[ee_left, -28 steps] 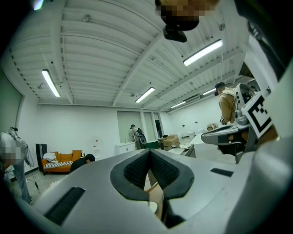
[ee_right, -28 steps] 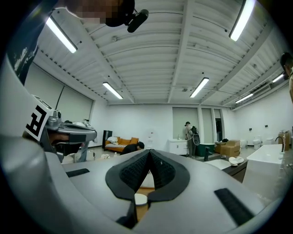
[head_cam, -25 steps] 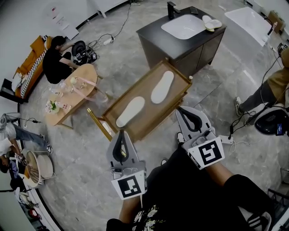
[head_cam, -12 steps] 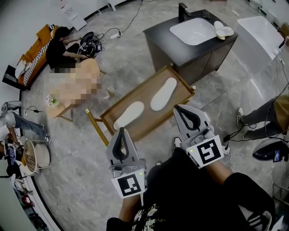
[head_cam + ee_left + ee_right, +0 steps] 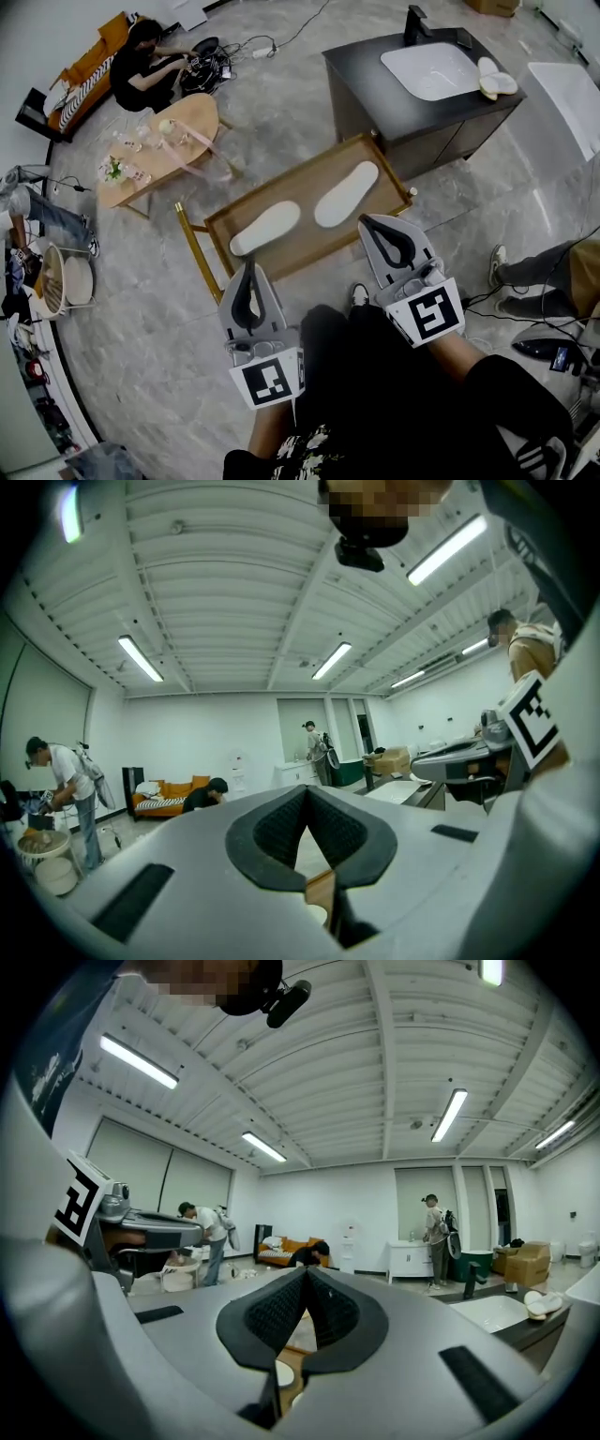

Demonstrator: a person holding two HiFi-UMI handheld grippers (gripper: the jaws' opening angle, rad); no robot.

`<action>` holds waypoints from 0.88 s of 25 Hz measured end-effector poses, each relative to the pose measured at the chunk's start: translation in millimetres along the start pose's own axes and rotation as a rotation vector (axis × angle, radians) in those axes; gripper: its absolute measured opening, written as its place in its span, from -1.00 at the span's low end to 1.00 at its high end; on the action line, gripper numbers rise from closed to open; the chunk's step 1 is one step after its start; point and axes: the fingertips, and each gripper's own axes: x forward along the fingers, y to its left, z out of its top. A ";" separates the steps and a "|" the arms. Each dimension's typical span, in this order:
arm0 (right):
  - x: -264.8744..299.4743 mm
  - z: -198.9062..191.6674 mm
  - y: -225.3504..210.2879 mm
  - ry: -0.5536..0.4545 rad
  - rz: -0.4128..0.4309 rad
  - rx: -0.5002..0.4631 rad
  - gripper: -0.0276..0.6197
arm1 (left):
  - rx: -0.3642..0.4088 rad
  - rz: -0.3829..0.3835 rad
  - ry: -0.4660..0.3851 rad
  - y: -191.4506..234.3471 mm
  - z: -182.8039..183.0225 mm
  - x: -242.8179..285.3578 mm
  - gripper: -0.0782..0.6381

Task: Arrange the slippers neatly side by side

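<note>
The near slipper [image 5: 265, 228] and the far slipper [image 5: 346, 194] lie flat on the wooden bench [image 5: 309, 246]. They are apart and roughly end to end along its length rather than side by side, so the arranging looks not yet begun. Both are pale, thin and matte, long ovals with rounded ends; whether they have uppers I cannot tell. The bench is warm, smooth wood with a raised rim like a tray, on slim legs over a grey marbled floor [image 5: 169, 309]. By its near edge hover the left hand-held gripper [image 5: 248, 272] and the right hand-held gripper [image 5: 370, 225], each with jaws pressed together on nothing, dark ribbed pads [image 5: 279, 834] meeting.
</note>
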 end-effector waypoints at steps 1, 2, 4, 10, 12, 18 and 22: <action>3.1 -2.7 -1.3 0.008 0.018 0.001 -0.93 | -0.001 0.014 0.008 -1.1 -1.5 0.3 -0.78; 6.6 -5.0 -1.4 0.014 0.036 0.003 -0.93 | -0.001 0.027 0.017 -1.3 -3.1 0.2 -0.78; 15.4 -7.3 3.7 0.023 0.070 0.007 -0.93 | -0.003 0.051 0.034 3.6 -6.6 0.1 -0.78; 48.5 -8.4 25.1 0.039 0.134 0.019 -0.93 | -0.016 0.094 0.078 31.6 -18.8 3.7 -0.78; 58.9 -5.9 29.8 0.032 0.141 0.020 -0.93 | -0.014 0.098 0.069 42.8 -18.6 10.0 -0.78; 85.6 -2.9 30.4 0.037 0.126 0.007 -0.93 | -0.015 0.069 0.064 60.5 -16.1 35.1 -0.78; 103.6 1.7 31.9 0.039 0.118 0.004 -0.93 | -0.006 0.055 0.060 72.4 -17.3 49.3 -0.78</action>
